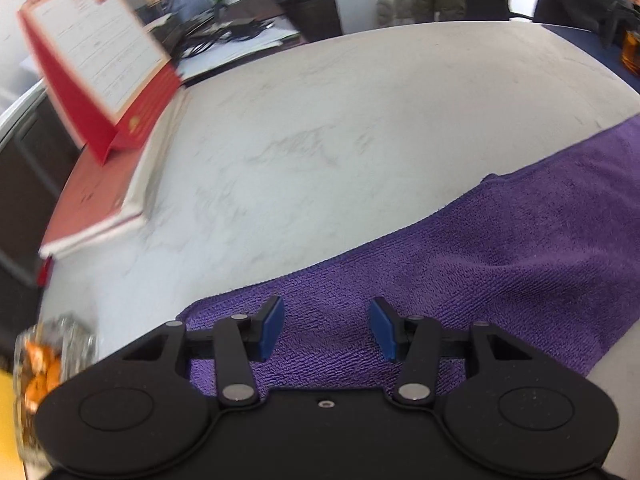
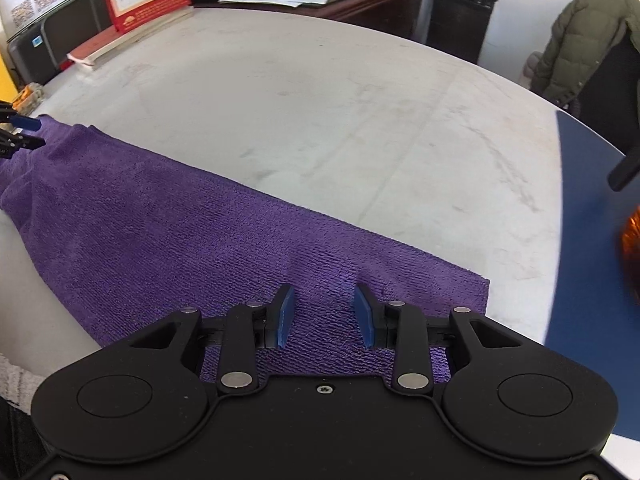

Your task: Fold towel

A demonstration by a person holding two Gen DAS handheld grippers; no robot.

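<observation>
One pale marbled tabletop (image 2: 320, 120), office clutter behind.

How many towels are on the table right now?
1. A single purple towel lies stretched along the near side of the grey table, with the left gripper above one end and the right gripper above the other. No other towel shows.

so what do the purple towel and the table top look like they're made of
Towel: soft microfibre or terry by its fine ribbed, matte pile. Table: hard, smooth, pale grey with faint marble-like veins; stone or printed laminate, cannot tell which.
</observation>
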